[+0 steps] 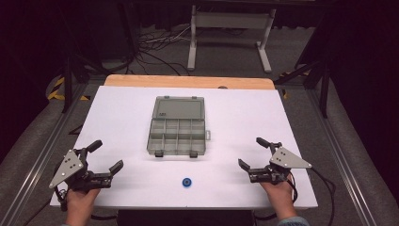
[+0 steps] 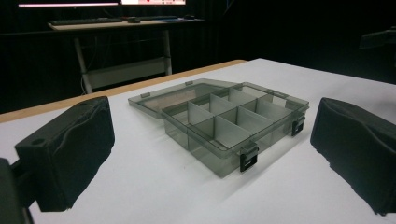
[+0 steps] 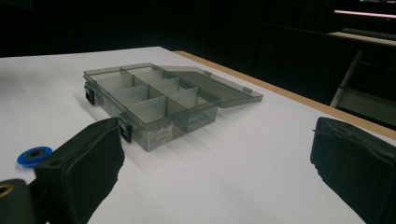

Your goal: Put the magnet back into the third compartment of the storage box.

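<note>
Both pairs of fingers stood spread wide with nothing between them: my left gripper (image 1: pixel 104 160) hovered well off the near-left corner of the compartment box (image 1: pixel 178 126), my right gripper (image 1: pixel 256 151) well off its near-right corner, each apart from it and from the blue ring (image 1: pixel 187 182).

That ring lay flat on the white table (image 1: pixel 122 113), on my side of the box, just in front of its latched front edge and roughly midway between my two grippers. In the right gripper view it sat beside my own left-hand pad (image 3: pixel 88 163), still clear of it.

I judged the ring small, light and stiff, probably plastic with a dark hole in the middle. Lying so flat, it gave little edge to bite on, and the smooth tabletop would likely let it skate away if one pad touched first. I reckoned the best hold was across its outer rim, with the pads coming straight down on both sides at once.

The box looked like thin, smoky, hard plastic, lid thrown back flat behind it, the dividers open upward. It was light enough to slide if nudged, so any drop into a compartment wanted a gentle release from above.
</note>
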